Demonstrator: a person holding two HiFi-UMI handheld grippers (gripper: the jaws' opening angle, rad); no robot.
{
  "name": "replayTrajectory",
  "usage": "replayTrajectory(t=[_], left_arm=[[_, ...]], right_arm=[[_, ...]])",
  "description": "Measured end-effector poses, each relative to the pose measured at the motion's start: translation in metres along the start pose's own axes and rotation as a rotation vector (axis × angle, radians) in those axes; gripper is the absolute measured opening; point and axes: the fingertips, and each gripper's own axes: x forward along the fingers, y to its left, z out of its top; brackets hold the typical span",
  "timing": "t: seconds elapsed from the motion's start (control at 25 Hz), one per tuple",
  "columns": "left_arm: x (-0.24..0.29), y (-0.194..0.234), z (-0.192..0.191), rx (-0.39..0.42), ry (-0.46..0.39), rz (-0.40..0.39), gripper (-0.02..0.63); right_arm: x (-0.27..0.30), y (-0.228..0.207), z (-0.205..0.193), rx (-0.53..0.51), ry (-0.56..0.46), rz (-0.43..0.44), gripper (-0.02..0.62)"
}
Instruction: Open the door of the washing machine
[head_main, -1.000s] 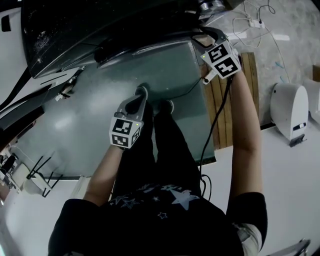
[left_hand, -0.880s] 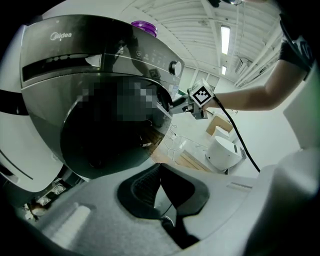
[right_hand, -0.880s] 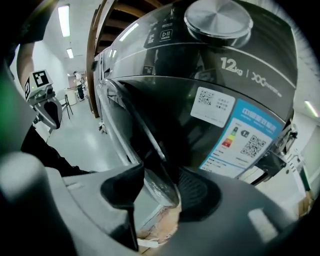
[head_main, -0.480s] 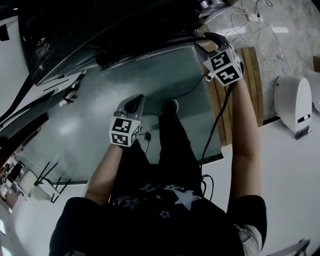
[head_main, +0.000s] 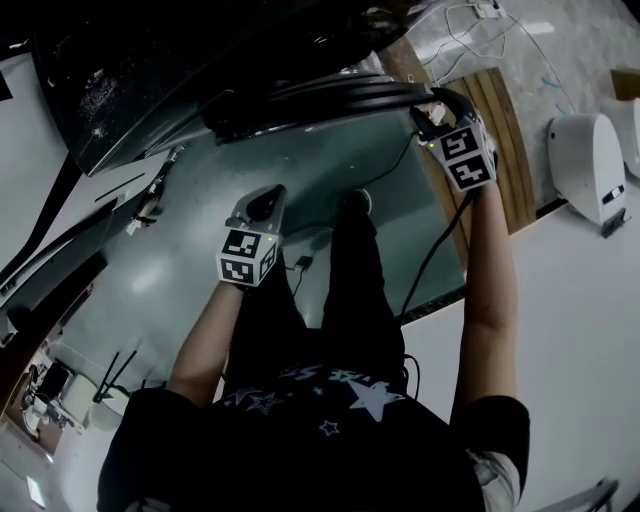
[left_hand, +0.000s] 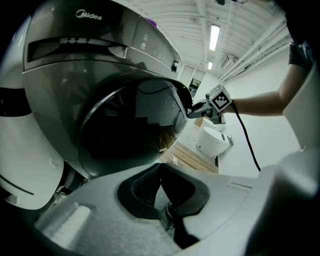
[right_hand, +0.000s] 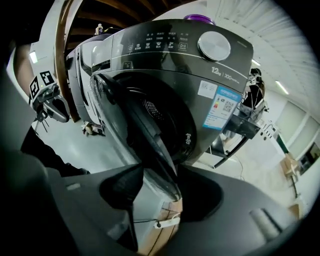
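While right gripper (head_main: 432, 103) sits at upper right of head view, its jaws clamp rim of washing machine door (right_hand: 150, 135); door edge runs down between jaws at lower centre of right gripper view. Door stands swung out from washing machine (right_hand: 205, 85) front, drum opening (right_hand: 156, 111) showing behind it. Left gripper (head_main: 262, 207) at centre-left of head view, apart from door, jaws pressed together on nothing. Dark round door glass fills middle of left gripper view
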Motion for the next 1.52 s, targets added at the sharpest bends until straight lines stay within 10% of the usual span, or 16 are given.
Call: replayTrajectory(t=[0.72,1.52], left_arm=[[-0.058,0.032,-0.052,0.079,-0.007,-0.036,0.011],[-0.090,0.024,-0.085,0.444,0.104,-0.372,0.011]], right_arm=[[-0.057,0.103,-0.073,0.265,0.123,-0.184,0.219],[-0.107,0.270,-0.114,0.602,0.190,-0.437,0.222]])
